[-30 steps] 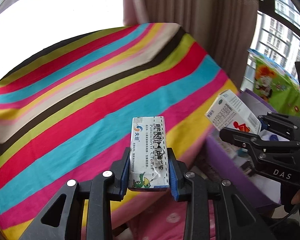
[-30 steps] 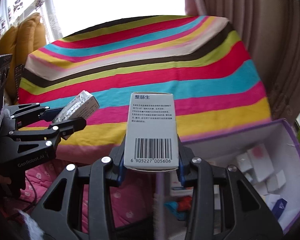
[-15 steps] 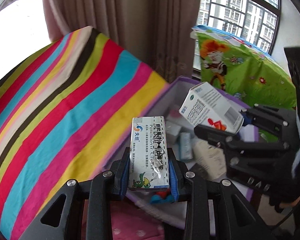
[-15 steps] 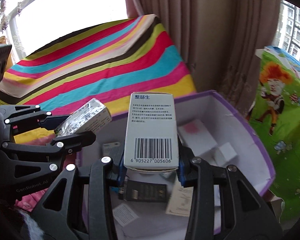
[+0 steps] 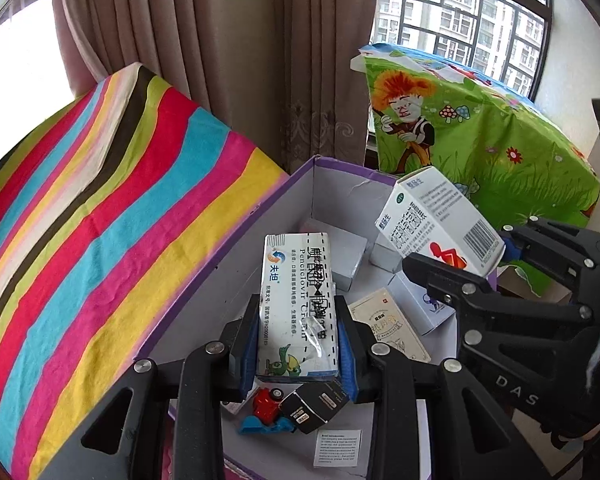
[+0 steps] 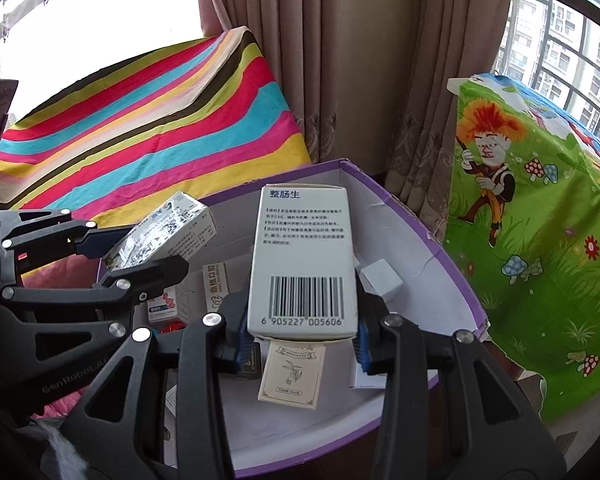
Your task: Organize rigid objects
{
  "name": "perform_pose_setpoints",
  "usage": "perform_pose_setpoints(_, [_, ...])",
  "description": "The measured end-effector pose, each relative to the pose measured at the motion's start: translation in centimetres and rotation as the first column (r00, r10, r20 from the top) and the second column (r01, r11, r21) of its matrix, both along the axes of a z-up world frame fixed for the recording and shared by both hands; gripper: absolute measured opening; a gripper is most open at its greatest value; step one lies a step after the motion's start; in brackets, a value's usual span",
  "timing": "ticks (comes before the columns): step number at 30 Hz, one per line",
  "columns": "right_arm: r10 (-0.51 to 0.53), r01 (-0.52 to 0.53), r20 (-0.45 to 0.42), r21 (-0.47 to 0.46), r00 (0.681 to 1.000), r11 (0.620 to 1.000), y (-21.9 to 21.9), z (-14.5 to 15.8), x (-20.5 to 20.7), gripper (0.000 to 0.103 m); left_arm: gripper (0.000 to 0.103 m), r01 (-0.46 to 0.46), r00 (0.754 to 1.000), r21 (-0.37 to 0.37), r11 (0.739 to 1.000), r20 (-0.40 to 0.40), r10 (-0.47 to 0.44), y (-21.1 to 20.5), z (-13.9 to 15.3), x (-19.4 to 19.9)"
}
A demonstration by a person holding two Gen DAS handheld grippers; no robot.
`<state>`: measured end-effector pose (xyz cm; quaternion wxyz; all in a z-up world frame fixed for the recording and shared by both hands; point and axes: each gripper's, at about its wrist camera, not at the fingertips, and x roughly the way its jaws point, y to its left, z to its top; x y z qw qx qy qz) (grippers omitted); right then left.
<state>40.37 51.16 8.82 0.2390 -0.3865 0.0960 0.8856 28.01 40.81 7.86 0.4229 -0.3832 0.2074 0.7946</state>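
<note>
My left gripper point(image 5: 298, 344) is shut on a long white cream box point(image 5: 298, 304) with blue print, held above the purple-rimmed storage box point(image 5: 260, 216). My right gripper point(image 6: 302, 336) is shut on a white medicine box point(image 6: 304, 260) with a barcode, also held above the storage box point(image 6: 440, 248). Each gripper shows in the other's view: the right one point(image 5: 460, 264) with its medicine box point(image 5: 432, 220), the left one point(image 6: 140, 256) with its cream box point(image 6: 164, 232). Both held boxes hover side by side over the box's inside.
Several small boxes, a beige card point(image 5: 388, 328), a black box point(image 5: 316, 404) and a red and blue toy point(image 5: 264, 408) lie inside the storage box. A striped cloth surface point(image 5: 100, 220) is at left. Curtains point(image 5: 240, 60) and a green cartoon-print cloth point(image 5: 480, 140) stand behind.
Both grippers have swung right from over the striped cloth to above the storage box, each still holding its box.
</note>
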Motion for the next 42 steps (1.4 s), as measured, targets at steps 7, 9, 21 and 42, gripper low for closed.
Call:
perform_pose_setpoints(7, [-0.004,0.004,0.006,-0.003,1.000,1.000,0.0,-0.4,0.0,0.044,0.034,-0.009,1.000,-0.002,1.000,0.001,0.009,-0.2,-0.3,0.3])
perform_pose_setpoints(9, [-0.002,0.002,0.007,-0.001,1.000,1.000,-0.1,-0.5,-0.1,0.044,0.034,-0.015,1.000,-0.001,1.000,-0.001,0.015,-0.3,-0.3,0.2])
perform_pose_setpoints(21, [0.000,0.000,0.012,-0.002,1.000,1.000,-0.6,-0.5,-0.2,0.061,0.062,-0.083,0.993,0.052,0.995,-0.076,0.087,-1.6,1.4,0.3])
perform_pose_setpoints(42, [0.004,0.000,0.105,-0.037,0.994,0.999,-0.7,-3.3,-0.7,0.082,0.087,-0.150,0.984,-0.033,0.988,-0.098,0.146,-1.7,1.2,-0.2])
